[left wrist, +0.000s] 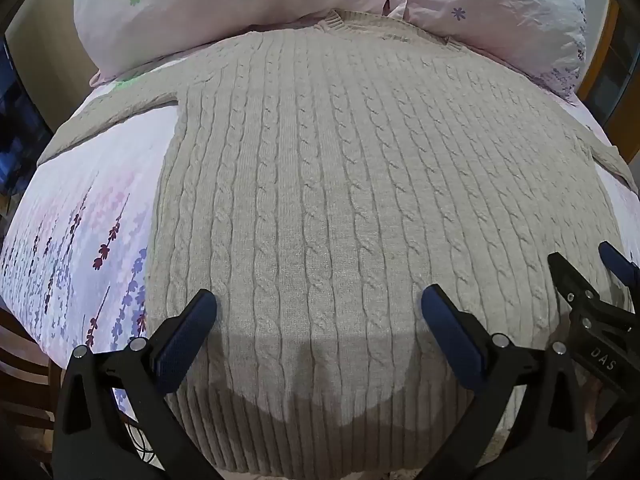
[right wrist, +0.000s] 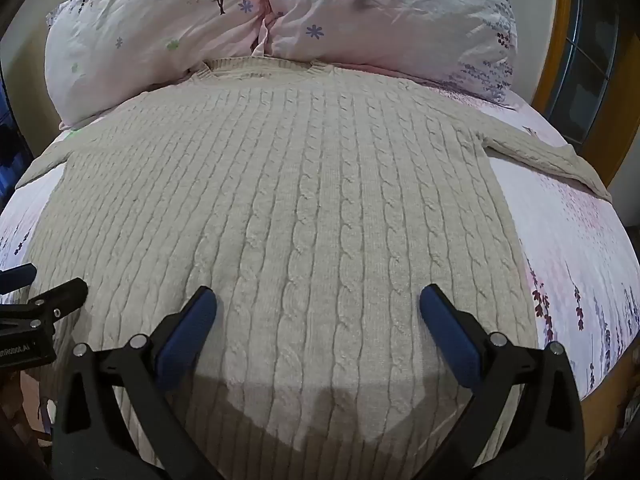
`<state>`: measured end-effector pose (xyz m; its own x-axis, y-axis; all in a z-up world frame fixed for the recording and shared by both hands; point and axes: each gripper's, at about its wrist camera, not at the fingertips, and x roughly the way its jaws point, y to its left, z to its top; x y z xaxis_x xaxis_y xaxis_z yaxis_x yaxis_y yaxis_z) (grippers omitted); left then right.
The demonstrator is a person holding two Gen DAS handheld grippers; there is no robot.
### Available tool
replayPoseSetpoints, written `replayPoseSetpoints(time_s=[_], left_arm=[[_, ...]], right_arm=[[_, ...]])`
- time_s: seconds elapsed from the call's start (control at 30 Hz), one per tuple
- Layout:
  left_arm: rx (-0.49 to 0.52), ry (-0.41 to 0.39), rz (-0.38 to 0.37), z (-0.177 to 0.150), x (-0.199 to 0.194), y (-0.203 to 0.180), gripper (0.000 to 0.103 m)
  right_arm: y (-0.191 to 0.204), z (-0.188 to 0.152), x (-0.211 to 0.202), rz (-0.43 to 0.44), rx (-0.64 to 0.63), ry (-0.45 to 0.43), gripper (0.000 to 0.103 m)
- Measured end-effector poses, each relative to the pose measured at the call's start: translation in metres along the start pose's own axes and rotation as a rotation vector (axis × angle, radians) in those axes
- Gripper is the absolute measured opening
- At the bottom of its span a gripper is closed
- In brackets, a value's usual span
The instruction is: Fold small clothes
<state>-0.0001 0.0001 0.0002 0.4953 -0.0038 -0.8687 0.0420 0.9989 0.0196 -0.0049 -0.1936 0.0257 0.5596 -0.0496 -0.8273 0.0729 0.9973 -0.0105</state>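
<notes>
**Sweater flat on bed, both claws released**

Beige cable-knit sweater [left wrist: 340, 184] lies spread flat on bed w/ floral sheet [left wrist: 88, 200], collar at far end touching two pillows [right wrist: 280, 20], sleeves out to left & right. Left claw [left wrist: 319, 312] released, fingers wide apart, hovering over near hem. Right claw [right wrist: 318, 312] likewise released, just beside it on the right, holding nothing.
</notes>
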Motion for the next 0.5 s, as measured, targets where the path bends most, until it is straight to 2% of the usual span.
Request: replayPoseSetpoints(time_s=[0.5], left_arm=[[0.001,-0.001,0.003,0.0001,0.0,-0.0002,0.102]], right_arm=[[-0.0006,0.0001,0.0,0.002,0.001,-0.001,0.101]])
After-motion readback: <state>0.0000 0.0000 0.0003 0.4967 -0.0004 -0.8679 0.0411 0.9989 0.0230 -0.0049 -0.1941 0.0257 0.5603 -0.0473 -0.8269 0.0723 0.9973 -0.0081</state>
